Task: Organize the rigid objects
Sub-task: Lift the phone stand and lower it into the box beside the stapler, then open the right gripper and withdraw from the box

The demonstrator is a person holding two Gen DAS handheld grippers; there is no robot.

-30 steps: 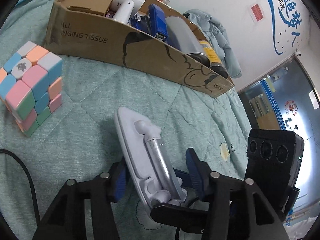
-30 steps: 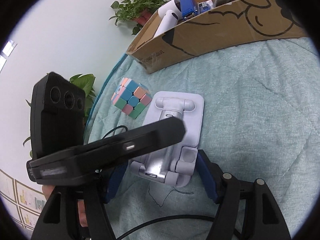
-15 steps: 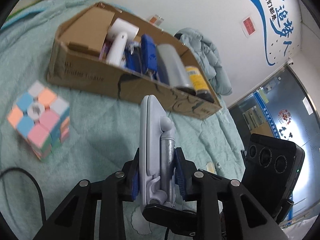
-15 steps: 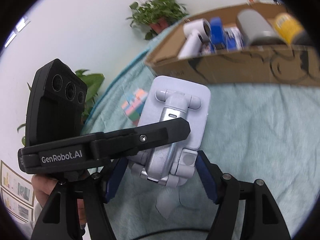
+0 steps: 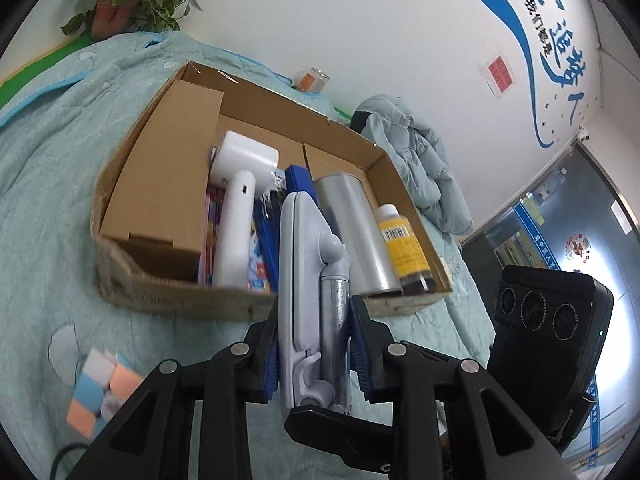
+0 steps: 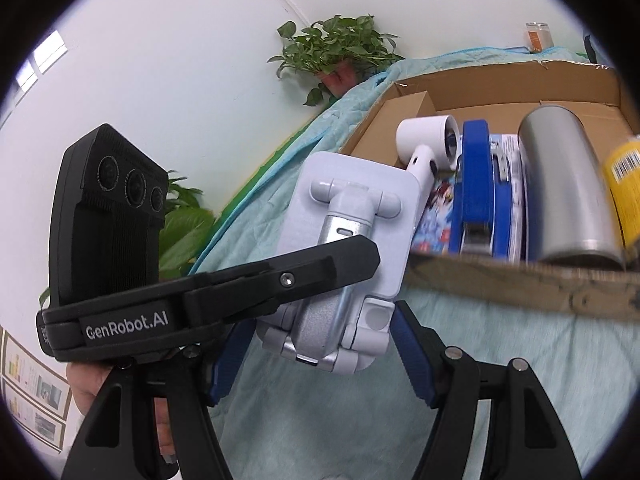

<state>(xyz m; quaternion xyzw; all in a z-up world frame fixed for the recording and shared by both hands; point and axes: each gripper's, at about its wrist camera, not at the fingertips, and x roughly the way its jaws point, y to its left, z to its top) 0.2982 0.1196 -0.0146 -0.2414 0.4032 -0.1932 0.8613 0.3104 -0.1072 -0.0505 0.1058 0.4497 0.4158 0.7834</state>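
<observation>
We hold the stand (image 5: pixel 308 280) edge-up between our left gripper's (image 5: pixel 316 354) closed pads, its long axis running forward along the fingers toward the box (image 5: pixel 248 304) just ahead and below. Our right gripper (image 6: pixel 320 356) flanks the stand's foot from the side, jaws open and apparently not touching, so the left hand carries it.

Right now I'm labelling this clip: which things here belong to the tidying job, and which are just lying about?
Job:
- folded pale grey phone stand, clamped in left gripper
- brown cardboard box
- pastel puzzle cube on the quilt

Lying about:
- potted green plant
- pale blue padded jacket
- orange-labelled jar
</observation>
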